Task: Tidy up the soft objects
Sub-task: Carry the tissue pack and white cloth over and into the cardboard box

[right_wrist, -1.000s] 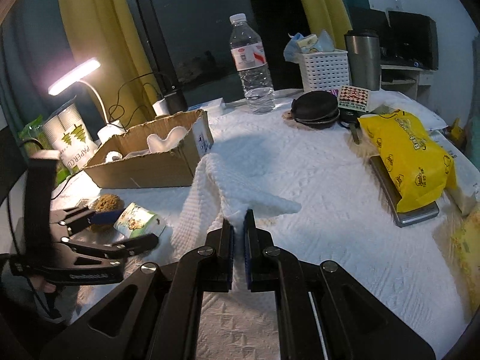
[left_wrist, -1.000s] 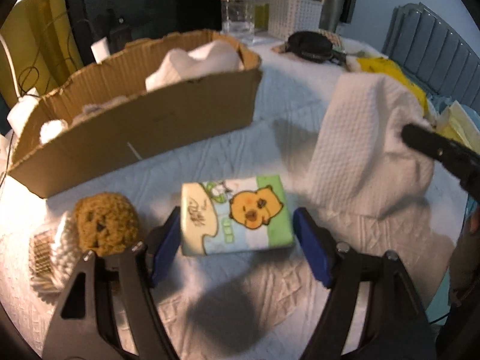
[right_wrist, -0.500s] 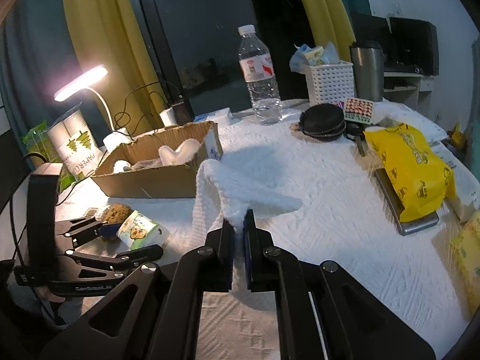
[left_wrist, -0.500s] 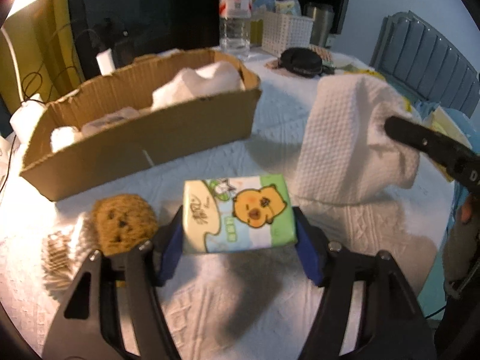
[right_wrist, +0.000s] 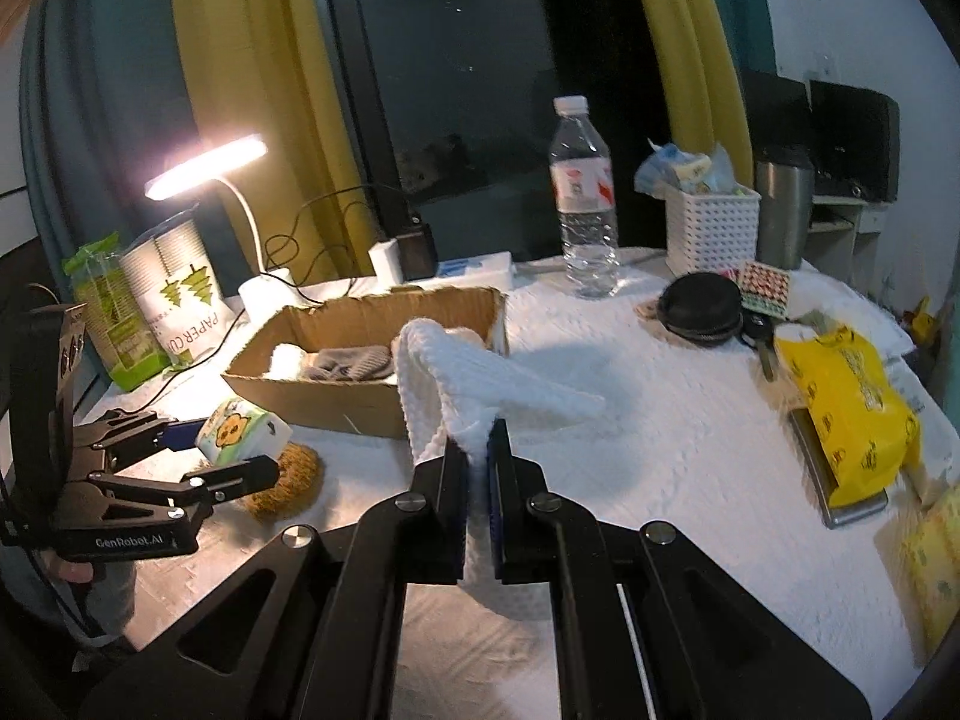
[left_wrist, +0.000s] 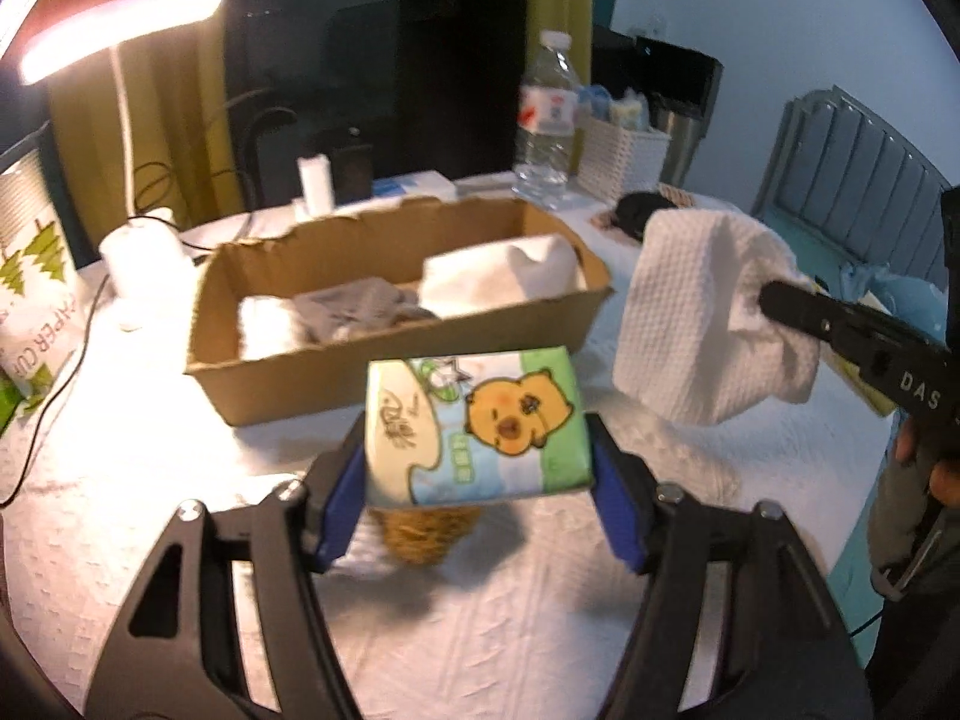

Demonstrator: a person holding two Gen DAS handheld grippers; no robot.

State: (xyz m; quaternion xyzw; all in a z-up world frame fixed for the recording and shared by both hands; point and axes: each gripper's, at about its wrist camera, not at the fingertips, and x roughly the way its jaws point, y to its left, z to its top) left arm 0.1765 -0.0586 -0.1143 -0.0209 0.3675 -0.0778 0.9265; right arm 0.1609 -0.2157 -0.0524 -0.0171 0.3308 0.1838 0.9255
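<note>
- Worktop (right_wrist: 660,420) under a white textured cover, lit by a desk lamp (right_wrist: 207,165) at the far left; dark window and yellow curtains (right_wrist: 240,90) behind.
- Cardboard box (left_wrist: 384,354) near the middle, holding white and grey soft items; a water bottle (right_wrist: 585,198), white basket (right_wrist: 711,228) and steel tumbler (right_wrist: 783,204) stand beyond it, and a yellow bag (right_wrist: 846,414) lies to the right.
- My left gripper (left_wrist: 474,480) is raised above the worktop just in front of the box, level and pointing toward it.
- Its blue-padded jaws are spread moderately and clamp the tissue pack (left_wrist: 474,426) by its two short sides; a brown sponge (left_wrist: 426,531) lies on the worktop directly beneath.
- My right gripper (right_wrist: 477,468) is held to the right of the box, angled toward it.
- Its jaws are nearly closed, pinching a fold of the white towel (right_wrist: 456,384), which hangs clear of the worktop with one end draped toward the box rim.
</note>
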